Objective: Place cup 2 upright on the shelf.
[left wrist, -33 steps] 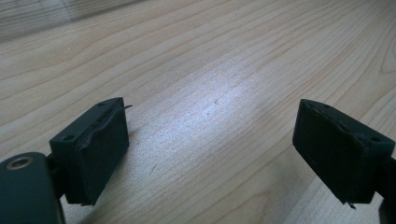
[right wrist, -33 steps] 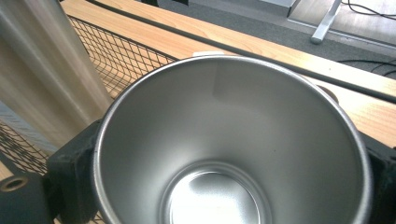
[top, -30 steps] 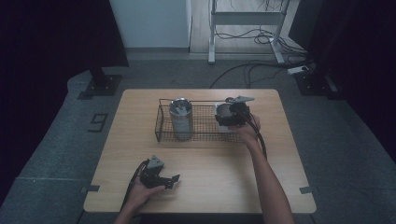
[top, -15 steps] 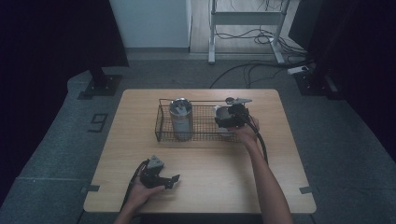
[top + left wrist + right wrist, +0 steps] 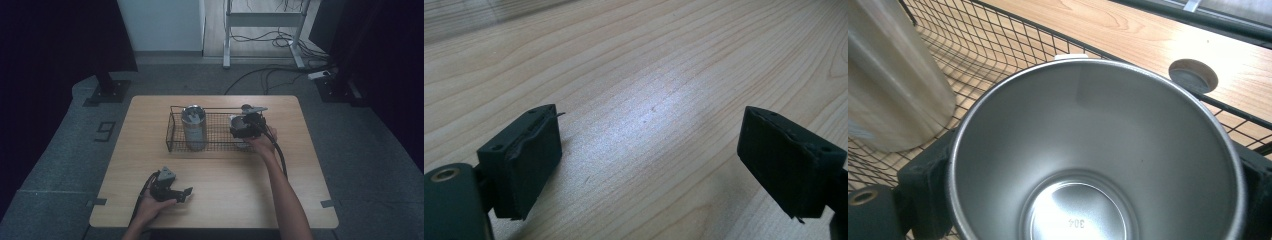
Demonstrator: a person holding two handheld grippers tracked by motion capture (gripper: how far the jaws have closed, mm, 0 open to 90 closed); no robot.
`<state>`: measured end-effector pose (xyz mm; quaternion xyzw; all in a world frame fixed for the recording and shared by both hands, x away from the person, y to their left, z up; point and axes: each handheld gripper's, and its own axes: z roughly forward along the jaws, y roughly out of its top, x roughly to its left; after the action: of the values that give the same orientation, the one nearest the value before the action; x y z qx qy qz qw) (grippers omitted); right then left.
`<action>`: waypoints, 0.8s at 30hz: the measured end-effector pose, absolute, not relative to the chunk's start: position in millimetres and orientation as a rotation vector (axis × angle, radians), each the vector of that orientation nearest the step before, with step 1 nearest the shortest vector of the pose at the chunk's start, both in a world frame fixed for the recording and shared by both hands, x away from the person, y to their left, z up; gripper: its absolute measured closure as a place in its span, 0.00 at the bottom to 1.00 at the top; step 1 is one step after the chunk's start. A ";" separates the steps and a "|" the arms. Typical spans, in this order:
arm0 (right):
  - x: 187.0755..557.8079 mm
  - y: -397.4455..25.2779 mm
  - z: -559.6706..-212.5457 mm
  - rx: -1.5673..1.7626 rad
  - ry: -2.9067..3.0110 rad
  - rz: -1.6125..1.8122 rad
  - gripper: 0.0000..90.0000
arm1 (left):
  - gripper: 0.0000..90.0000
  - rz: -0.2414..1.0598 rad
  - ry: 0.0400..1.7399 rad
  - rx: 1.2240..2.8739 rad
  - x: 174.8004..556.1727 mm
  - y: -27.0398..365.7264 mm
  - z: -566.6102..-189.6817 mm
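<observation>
Two steel cups in wire basket [image 5: 172, 131]: taller cup [image 5: 194, 126] at 9 o'clock, second cup [image 5: 1098, 155] clamped by right tool [image 5: 246, 125] at 3 o'clock. Left tool [image 5: 176, 192] wide, idle on desk [image 5: 225, 190]. Best lowered level, released only once seated.

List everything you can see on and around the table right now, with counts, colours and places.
Light wooden table: one, centre of the grey floor.
Black wire basket: one, far half of the table.
Tall silver steel cup: one, upright in the basket's left part.
Second silver steel cup: one, at the basket's right end, between the right gripper's jaws.
Round grommet hole: one, in the tabletop beyond the basket.
Left gripper: black, near left of the table, jaws apart, nothing between them.
Right gripper: black, at the basket.
</observation>
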<state>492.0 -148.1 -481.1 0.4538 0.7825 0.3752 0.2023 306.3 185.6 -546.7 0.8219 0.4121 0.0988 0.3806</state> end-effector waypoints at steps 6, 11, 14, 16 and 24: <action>492.7 -147.3 -483.7 1.269 2.191 1.019 0.07 | 0.12 0.246 1.047 2.097 306.1 185.3 -546.7; 492.7 -147.0 -485.4 1.263 2.198 1.009 0.07 | 0.12 0.245 1.047 2.097 306.1 185.3 -546.7; 492.7 -147.1 -485.2 1.262 2.202 1.001 0.07 | 0.12 0.243 1.048 2.096 306.2 185.5 -546.8; 492.7 -147.2 -485.1 1.263 2.204 0.996 0.07 | 0.12 0.242 1.049 2.094 306.2 185.6 -546.8; 489.8 -146.6 -482.0 1.257 2.246 0.909 0.06 | 0.12 0.244 1.049 2.095 306.1 185.3 -546.8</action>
<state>489.8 -146.6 -482.0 0.4506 0.8055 0.3260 0.2044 306.1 185.3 -546.8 0.8216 0.4115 0.0957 0.3827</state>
